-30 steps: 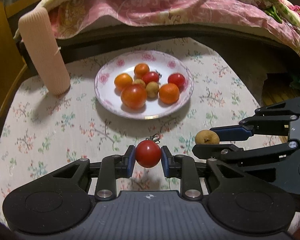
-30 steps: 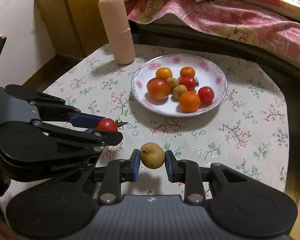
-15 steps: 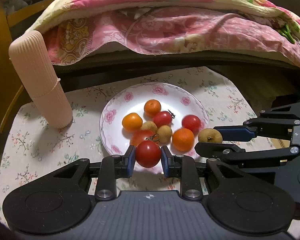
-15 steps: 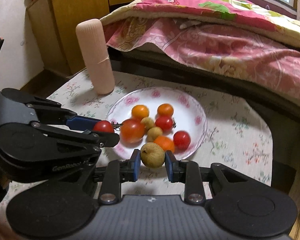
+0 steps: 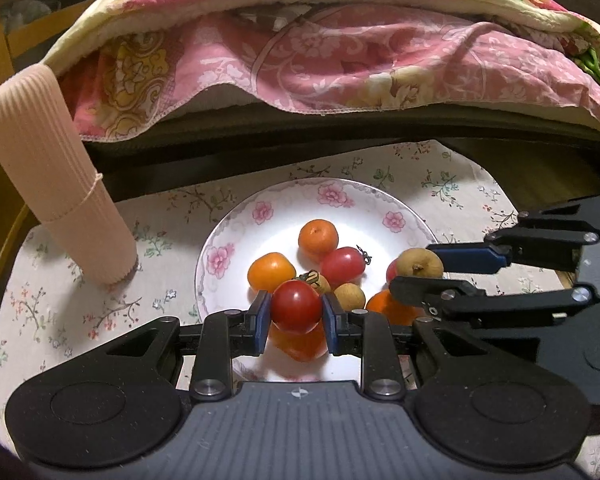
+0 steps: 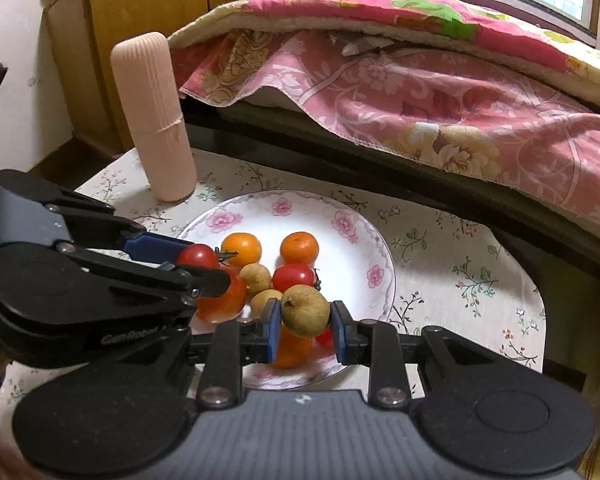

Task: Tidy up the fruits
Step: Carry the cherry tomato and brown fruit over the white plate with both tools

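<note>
Floral tablecloth (image 5: 452, 184) covers a small table set against a bed draped in a pink quilt (image 5: 340, 52); a ribbed pink cylinder (image 5: 48, 176) stands upright near the table's far left corner.

Left wrist view: the left gripper (image 5: 296, 314) pinches a red cherry tomato (image 5: 296, 307) between its blue pads, held above the near part of the flowered plate (image 5: 260, 212). The plate sits mid-table and holds a loose heap: two small oranges, a red tomato with its stem, pale brown longans, and a larger orange-red fruit under the held tomato. The right gripper (image 5: 420, 270) reaches in from the right edge of the frame, clamping a longan (image 5: 420, 264) over the plate's right side. Both tools tilt downward toward the plate (steeply, not vertically).

Right wrist view: the right gripper (image 6: 305, 316) grips the same longan (image 6: 305, 310) over the plate's (image 6: 340, 216) near rim, with an orange fruit directly beneath it. The left gripper (image 6: 198, 258) enters from the left with its cherry tomato (image 6: 198, 256) over the plate's left half, beside the large orange-red fruit. The two tools sit close together but appear apart.

Judged step: delivery of both fruits to the plate, carry essentially complete. Next move calls for lowering each fruit toward a free patch of plate and spreading the pads gently. Risk (judgement): either fruit could land on the heap and roll toward the rim.
</note>
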`<state>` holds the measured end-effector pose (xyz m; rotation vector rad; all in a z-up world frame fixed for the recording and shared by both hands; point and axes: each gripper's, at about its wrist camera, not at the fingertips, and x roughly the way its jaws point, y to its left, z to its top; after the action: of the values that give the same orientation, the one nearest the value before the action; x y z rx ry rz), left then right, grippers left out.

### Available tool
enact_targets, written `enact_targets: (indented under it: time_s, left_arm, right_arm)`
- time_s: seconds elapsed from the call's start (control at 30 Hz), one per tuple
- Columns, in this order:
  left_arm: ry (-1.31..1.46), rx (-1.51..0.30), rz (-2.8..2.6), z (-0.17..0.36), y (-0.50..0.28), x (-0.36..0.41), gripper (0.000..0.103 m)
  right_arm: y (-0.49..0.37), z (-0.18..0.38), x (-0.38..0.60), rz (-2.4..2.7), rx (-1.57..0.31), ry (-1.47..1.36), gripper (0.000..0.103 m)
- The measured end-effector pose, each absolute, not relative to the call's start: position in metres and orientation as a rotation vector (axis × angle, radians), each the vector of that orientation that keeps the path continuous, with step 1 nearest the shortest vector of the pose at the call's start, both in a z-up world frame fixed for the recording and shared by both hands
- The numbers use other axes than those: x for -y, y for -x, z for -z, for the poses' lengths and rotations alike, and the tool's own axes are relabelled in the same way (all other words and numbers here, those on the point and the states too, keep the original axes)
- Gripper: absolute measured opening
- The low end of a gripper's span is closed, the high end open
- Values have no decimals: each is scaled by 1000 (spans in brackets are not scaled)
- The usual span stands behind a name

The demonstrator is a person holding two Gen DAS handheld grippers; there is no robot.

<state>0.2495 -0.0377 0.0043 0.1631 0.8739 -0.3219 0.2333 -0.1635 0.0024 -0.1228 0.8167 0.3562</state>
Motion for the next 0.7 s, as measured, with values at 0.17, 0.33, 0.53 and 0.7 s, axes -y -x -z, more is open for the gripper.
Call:
enact_targets:
  time_s: [0.17, 0.33, 0.53, 0.7]
  left_arm:
    - [-161, -871, 309, -3, -253, 36, 33]
    - [-160, -869, 305, -3, -254, 35, 33]
    - [-158, -868, 301, -2, -255, 34, 33]
    - [-154, -869, 300, -2, -256, 34, 34]
  right_arm:
    - [-240, 0, 163, -359, -815, 122, 35]
    - [-241, 1, 162, -363, -812, 118, 35]
    - [-242, 2, 162, -363, -810, 112, 35]
    - [-243, 2, 162, -366, -815, 102, 35]
